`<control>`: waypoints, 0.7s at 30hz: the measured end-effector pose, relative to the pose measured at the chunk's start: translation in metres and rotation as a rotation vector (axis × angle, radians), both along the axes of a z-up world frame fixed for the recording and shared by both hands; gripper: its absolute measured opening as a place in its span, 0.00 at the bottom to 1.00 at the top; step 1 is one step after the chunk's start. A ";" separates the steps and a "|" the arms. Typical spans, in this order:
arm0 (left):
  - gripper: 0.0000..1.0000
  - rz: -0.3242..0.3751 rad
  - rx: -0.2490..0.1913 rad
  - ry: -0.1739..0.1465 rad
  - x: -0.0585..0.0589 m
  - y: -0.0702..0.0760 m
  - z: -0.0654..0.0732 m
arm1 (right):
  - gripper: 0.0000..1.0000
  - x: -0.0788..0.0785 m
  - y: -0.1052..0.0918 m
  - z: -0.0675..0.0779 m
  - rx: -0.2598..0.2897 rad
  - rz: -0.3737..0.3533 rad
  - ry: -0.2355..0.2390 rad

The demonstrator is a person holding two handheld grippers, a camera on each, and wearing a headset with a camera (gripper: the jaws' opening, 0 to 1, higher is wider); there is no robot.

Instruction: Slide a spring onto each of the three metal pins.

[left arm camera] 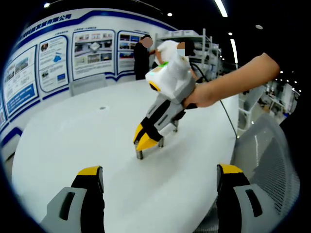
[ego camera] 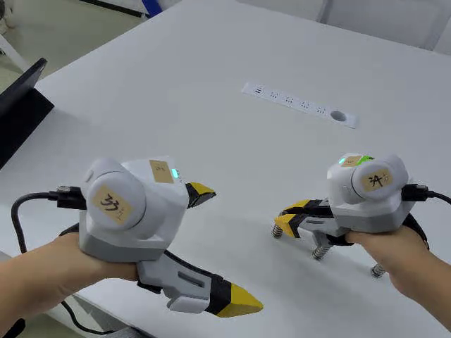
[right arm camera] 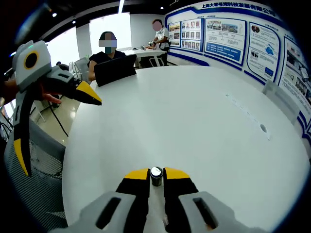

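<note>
Left of the row of three spring-wrapped metal pins, the white, yellow-tipped left gripper hung spread and empty; the matching right gripper pinched the row's leftmost pin, where seating its silver coil spring probably wanted a straight, gentle push.

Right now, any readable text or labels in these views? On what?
"33", handwritten, unsure: left label on left gripper.
Single handwritten character, unclear: right label on right gripper.
Chinese characters, blurred: wall banner.
Too small: wall posters, top labels.
</note>
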State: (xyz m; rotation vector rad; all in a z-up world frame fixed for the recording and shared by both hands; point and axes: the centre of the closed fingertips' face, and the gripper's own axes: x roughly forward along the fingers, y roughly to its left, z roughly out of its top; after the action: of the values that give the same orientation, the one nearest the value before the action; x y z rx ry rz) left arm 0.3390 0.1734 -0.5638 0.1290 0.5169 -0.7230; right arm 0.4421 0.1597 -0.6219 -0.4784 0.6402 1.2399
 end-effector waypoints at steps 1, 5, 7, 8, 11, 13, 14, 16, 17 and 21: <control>0.99 0.001 -0.003 0.001 -0.001 0.000 0.000 | 0.11 0.000 0.000 0.000 -0.002 0.001 0.003; 0.99 0.005 -0.014 0.003 -0.002 -0.002 0.000 | 0.11 -0.001 -0.001 -0.002 -0.008 0.005 0.004; 0.99 0.002 -0.009 0.003 -0.003 -0.003 0.000 | 0.12 -0.002 -0.002 -0.001 -0.011 0.010 0.002; 0.99 0.001 -0.007 0.004 -0.003 -0.003 -0.001 | 0.12 -0.002 -0.002 -0.001 -0.011 0.011 -0.001; 0.99 -0.002 -0.002 0.002 -0.003 -0.006 0.000 | 0.13 -0.002 -0.003 0.009 0.017 -0.003 0.008; 0.99 -0.003 -0.004 0.000 -0.002 -0.008 0.001 | 0.14 -0.001 -0.003 0.017 0.040 -0.005 0.001; 0.99 -0.003 -0.005 -0.002 -0.001 -0.009 0.002 | 0.15 -0.001 -0.005 0.022 0.043 -0.005 -0.013; 0.99 -0.003 -0.004 -0.006 0.001 -0.010 0.004 | 0.16 0.002 -0.008 0.030 0.059 -0.011 -0.030; 0.99 -0.005 -0.001 -0.009 0.002 -0.010 0.006 | 0.16 0.003 -0.011 0.037 0.074 -0.013 -0.040; 0.99 -0.006 0.011 -0.019 0.009 -0.009 0.011 | 0.20 0.006 -0.027 0.063 0.121 -0.010 -0.085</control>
State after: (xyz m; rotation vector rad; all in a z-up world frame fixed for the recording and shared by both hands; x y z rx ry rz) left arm 0.3478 0.1640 -0.5525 0.1469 0.5029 -0.7240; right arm 0.4477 0.1324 -0.5588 -0.4240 0.4923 1.2343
